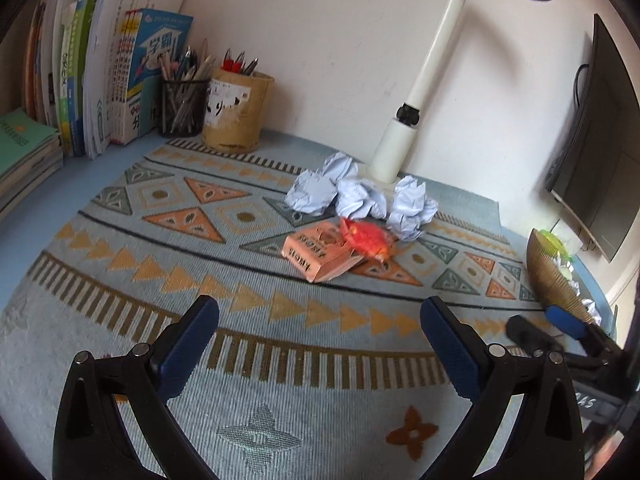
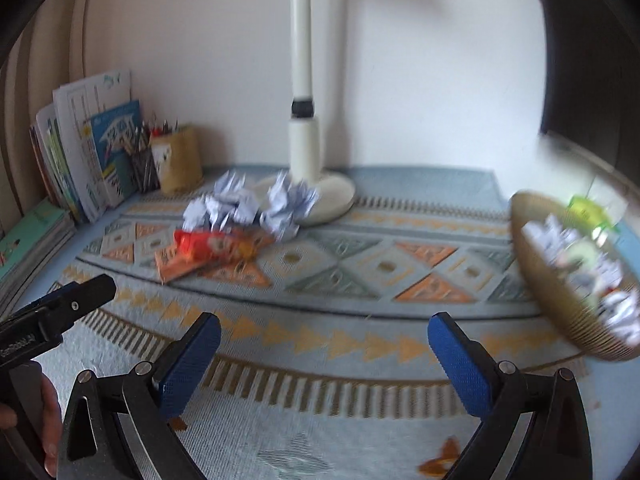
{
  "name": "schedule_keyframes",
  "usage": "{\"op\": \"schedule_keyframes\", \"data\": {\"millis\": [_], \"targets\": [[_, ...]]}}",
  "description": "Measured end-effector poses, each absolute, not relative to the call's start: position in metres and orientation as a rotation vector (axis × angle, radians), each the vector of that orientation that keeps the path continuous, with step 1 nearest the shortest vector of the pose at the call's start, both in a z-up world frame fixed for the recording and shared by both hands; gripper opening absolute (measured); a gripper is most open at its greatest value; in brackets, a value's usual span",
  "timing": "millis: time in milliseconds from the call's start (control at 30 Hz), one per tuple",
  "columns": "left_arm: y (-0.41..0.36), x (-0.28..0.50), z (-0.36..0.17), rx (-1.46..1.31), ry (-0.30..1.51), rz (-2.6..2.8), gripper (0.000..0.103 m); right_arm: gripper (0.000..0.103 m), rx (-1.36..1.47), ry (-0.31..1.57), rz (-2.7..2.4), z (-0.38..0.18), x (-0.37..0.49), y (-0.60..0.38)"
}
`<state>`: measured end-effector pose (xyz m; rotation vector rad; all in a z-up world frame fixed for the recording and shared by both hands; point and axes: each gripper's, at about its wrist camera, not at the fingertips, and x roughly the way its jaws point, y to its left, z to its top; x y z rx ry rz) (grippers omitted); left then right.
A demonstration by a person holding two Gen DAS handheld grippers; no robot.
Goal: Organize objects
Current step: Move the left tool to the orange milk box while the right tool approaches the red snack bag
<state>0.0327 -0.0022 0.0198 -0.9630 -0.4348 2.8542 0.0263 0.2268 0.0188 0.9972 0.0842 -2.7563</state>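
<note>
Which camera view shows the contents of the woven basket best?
The right wrist view: the woven basket faces the camera, showing crumpled paper and a green item inside, though blurred. The left wrist view shows the basket edge-on at the frame's right edge, contents mostly hidden.

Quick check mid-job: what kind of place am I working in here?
Most likely a study desk at home: upright books and pen holders stand against the wall, a white desk lamp rises behind crumpled paper, and a monitor sits at the side.

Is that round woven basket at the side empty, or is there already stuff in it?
Not empty. The woven basket already holds crumpled white paper and something green near its far edge. Blur hides exactly what the green thing is.
</note>
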Motion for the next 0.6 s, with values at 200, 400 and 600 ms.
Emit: {"op": "schedule_keyframes", "data": {"millis": [200,400,600], "targets": [[-0.002,0.038,0.019,-0.935,-0.429,2.849,0.101,0.103,1.114,-0.054,-2.741,0.007,0.02,0.245],[-0.002,0.037,0.02,-0.954,-0.434,2.84,0.101,0.103,1.165,-0.031,-2.706,0.003,0.015,0.238],[0.002,-0.001,0.015,-1.241,-0.179,2.609,0.101,0.103,1.335,-0.096,-2.529,0.017,-0.015,0.212]]}}
